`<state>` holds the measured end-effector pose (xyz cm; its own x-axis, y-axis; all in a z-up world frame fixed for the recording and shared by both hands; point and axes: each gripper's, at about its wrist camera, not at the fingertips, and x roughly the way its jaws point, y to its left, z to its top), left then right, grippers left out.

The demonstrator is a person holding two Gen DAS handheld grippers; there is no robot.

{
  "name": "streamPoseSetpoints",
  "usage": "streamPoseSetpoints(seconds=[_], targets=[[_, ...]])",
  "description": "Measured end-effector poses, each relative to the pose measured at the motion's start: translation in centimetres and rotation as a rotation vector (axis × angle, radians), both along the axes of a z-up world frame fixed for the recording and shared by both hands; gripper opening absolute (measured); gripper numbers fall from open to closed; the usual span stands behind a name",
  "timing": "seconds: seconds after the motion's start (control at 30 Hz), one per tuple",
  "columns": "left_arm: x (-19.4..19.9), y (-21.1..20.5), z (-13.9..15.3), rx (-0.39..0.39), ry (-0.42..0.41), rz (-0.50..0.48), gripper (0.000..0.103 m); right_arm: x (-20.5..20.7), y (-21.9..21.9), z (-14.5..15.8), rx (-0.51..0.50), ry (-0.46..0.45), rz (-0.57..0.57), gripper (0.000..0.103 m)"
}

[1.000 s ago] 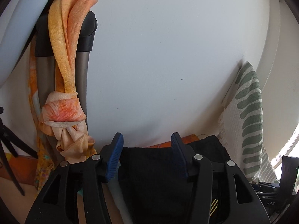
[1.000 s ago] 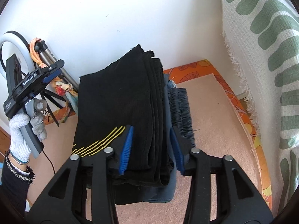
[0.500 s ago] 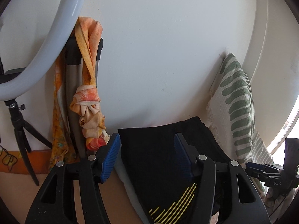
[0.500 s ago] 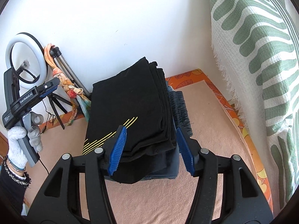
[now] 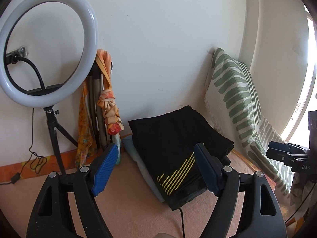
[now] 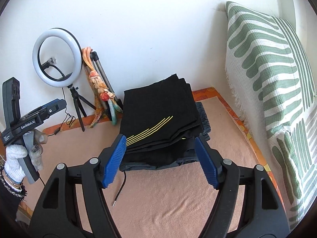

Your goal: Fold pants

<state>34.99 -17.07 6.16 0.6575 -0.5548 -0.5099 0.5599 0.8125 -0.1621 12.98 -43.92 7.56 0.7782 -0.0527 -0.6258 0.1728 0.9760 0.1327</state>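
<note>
Folded black pants with yellow stripes (image 5: 174,142) lie on top of a stack of folded clothes on the peach mat, against the white wall; they also show in the right wrist view (image 6: 158,117). My left gripper (image 5: 156,167) is open and empty, held back from the stack. My right gripper (image 6: 160,160) is open and empty, just in front of the stack's near edge. The left gripper's body (image 6: 29,119) shows in a gloved hand at the left of the right wrist view.
A ring light on a tripod (image 5: 47,47) and a tripod wrapped in orange cloth (image 5: 107,103) stand left of the stack. A green-striped cushion (image 6: 273,91) leans at the right. A thin black cable (image 6: 120,186) lies on the mat (image 6: 168,198).
Both grippers have drawn back from the stack and opened wider. The right gripper's fingers were around the stack's edge a second ago and now stand clear of it.
</note>
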Motion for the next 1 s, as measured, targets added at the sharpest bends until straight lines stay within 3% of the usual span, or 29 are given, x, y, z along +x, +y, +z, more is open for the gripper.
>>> streamPoseSetpoints(seconds=[0.13,0.2,0.23,0.53,0.73,1.0], targets=[[-3.8,1.2,0.5,0.012,-0.008,-0.014,0.080,-2.3,2.1,0.5,-0.007,-0.016,-0.007,0.076],[-5.8,1.9,0.7,0.028,-0.019,-0.021,0.081,-3.6,3.0,0.8,-0.016,-0.032,-0.012,0.092],[-6.8,2.2,0.9,0.033,-0.029,-0.025,0.081,-4.4,3.6,0.9,-0.027,-0.044,-0.016,0.093],[-14.2,5.5,0.5,0.010,-0.057,-0.018,0.084,-9.7,8.0,1.1,-0.077,-0.083,-0.032,0.095],[-18.1,7.2,-0.7,0.002,-0.066,0.004,0.085,-12.6,11.0,0.3,-0.146,-0.115,-0.044,0.103],[-22.0,9.0,-2.3,0.005,-0.082,0.011,0.085,-14.8,12.7,-1.8,-0.126,-0.110,-0.054,0.103]])
